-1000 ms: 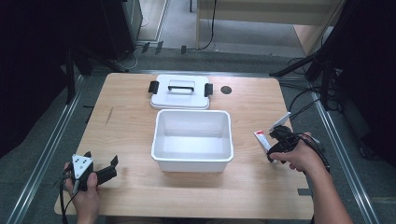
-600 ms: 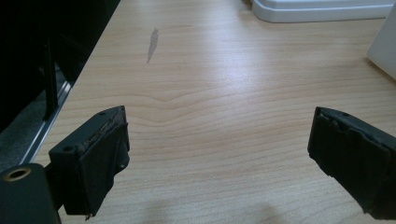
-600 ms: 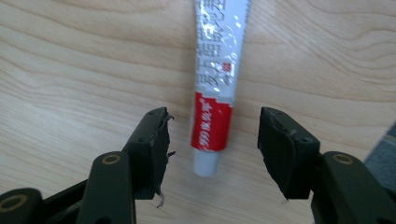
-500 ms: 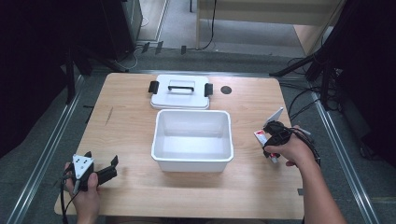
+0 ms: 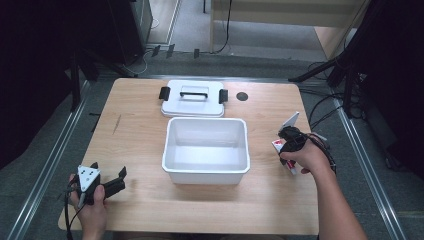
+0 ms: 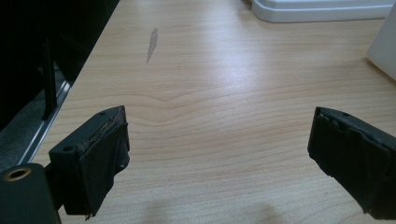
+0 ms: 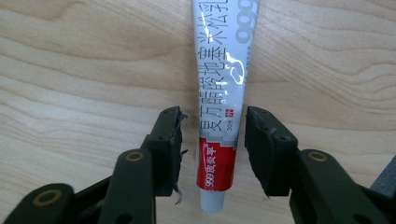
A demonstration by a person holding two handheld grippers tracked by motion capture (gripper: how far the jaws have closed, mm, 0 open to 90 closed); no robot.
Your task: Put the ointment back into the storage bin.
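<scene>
High view: above near edge, facing forward and down, far, whole table (image 5: 150, 125) seen. Left gripper view: low, close, looking across bare wood toward bin (image 6: 385, 44) corner and lid (image 6: 322, 10), shared with high view. Right gripper view: very close, facing down on tube (image 7: 222, 93).

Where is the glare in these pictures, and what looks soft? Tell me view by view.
Right gripper view: a bright glint on the tube, print otherwise sharp. Left gripper view: a pale sheen across the table, near jaws slightly soft. High view: even light on the white bin, its inside washed out, surroundings dark.
</scene>
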